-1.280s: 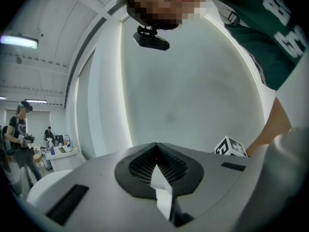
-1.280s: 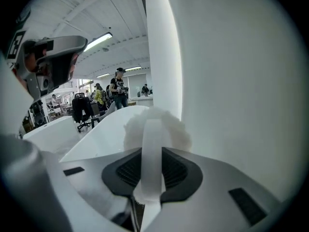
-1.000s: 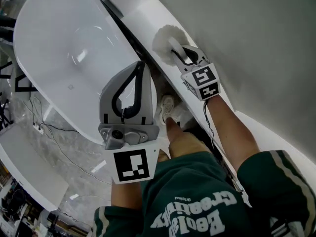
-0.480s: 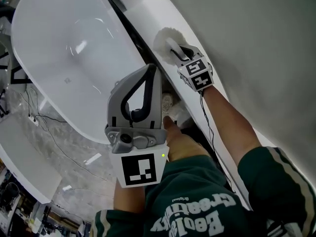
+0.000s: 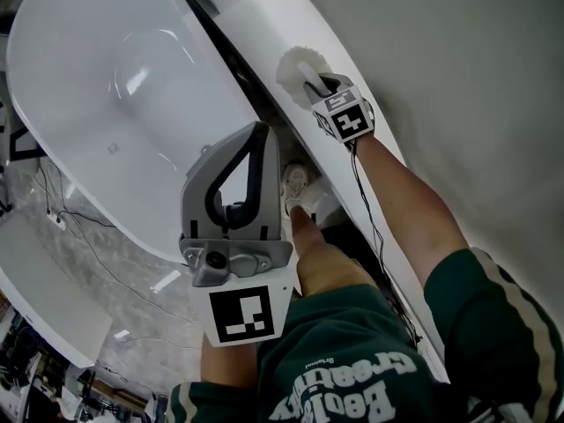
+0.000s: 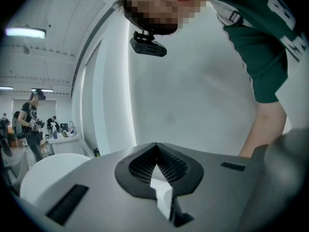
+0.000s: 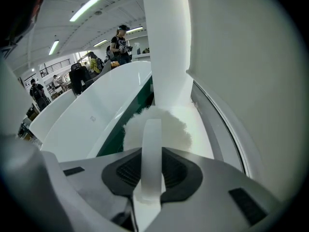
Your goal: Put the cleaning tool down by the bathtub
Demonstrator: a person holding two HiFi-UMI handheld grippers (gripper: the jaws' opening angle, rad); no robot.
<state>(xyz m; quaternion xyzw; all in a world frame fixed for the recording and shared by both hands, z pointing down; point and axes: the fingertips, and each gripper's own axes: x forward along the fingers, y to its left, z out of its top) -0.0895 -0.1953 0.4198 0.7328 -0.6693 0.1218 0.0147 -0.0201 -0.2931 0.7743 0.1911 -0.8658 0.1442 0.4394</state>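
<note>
The cleaning tool is a white fluffy round pad (image 5: 295, 67) on a flat white handle (image 7: 152, 153). Its pad (image 7: 159, 127) rests on the white ledge (image 5: 264, 20) between the bathtub (image 5: 97, 86) and the grey wall. My right gripper (image 5: 317, 86) is shut on the handle, just behind the pad. My left gripper (image 5: 257, 132) is held up over the tub's near rim with its jaws together and nothing between them; in the left gripper view its fingertips (image 6: 155, 148) meet against the wall.
The person's shoe (image 5: 296, 188) stands in the dark gap between tub and ledge. Cables (image 5: 97, 245) trail over the marble floor at left, beside a white counter (image 5: 44, 298). Beyond the bathtub (image 7: 96, 115), people (image 7: 120, 42) stand in the hall.
My right gripper has shifted slightly up the ledge toward the pad, still holding the handle. The left gripper has drifted a little but stays shut and empty.
</note>
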